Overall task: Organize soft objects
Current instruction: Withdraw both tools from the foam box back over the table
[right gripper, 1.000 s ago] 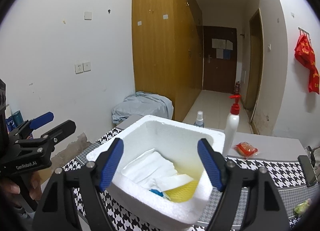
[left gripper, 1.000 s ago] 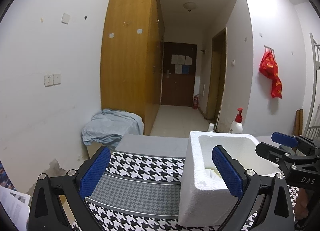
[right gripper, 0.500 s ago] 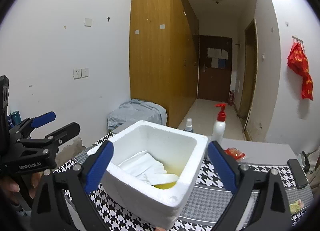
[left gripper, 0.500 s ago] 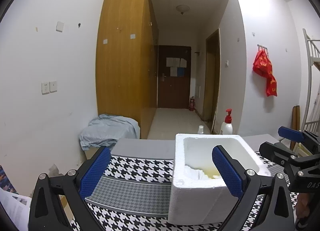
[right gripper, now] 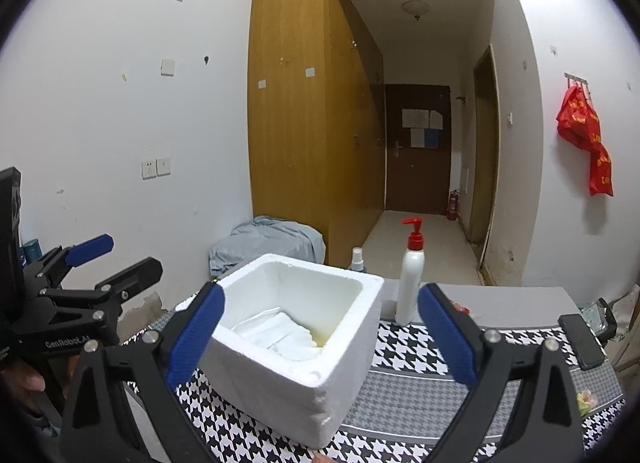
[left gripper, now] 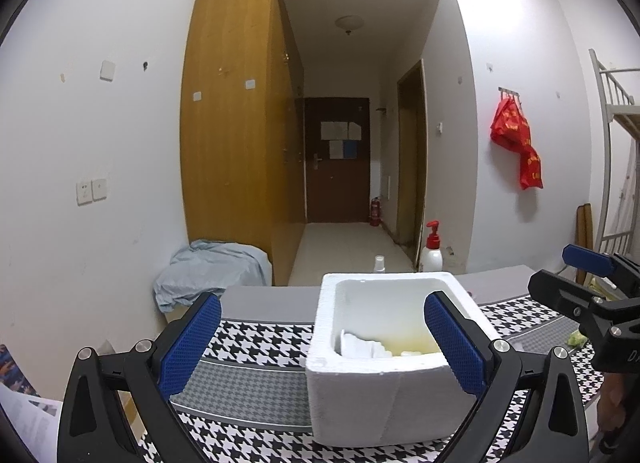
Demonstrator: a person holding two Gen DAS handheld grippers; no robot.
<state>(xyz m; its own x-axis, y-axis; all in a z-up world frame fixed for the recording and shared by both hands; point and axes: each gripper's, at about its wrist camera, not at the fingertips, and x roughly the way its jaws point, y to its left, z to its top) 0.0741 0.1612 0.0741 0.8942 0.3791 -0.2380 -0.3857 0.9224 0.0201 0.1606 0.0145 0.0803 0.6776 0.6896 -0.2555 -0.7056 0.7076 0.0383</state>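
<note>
Both grippers have pulled back and up from the foam box [right gripper: 296, 347] over the last second, so the box now looks smaller in each view and the room fills more of the frame. It sits on the houndstooth cloth [right gripper: 416, 343], with folded white cloths [right gripper: 284, 331] and something yellow [left gripper: 412, 349] lying in its bottom.

From the right gripper [right gripper: 320, 337], the box lies dead ahead toward 12 o'clock, centred between the blue pads [right gripper: 196, 337], which stand wide apart and hold nothing. The white cloths' long axis seems to run from about 8 to 2 o'clock in this view.

From the left gripper [left gripper: 322, 347], the box sits off-centre toward 1 o'clock; the right pad [left gripper: 454, 347] overlaps the box's right part, the left pad hangs over bare cloth. These jaws are apart and empty too.

I judge the right gripper better lined up on the box. A small pale green item [left gripper: 576, 339] lies on the table at 3 o'clock of the left view, and another scrap [right gripper: 585, 397] at 4 o'clock of the right view; both are nearer the right hand. A pump bottle [right gripper: 410, 283] stands just behind the box.
</note>
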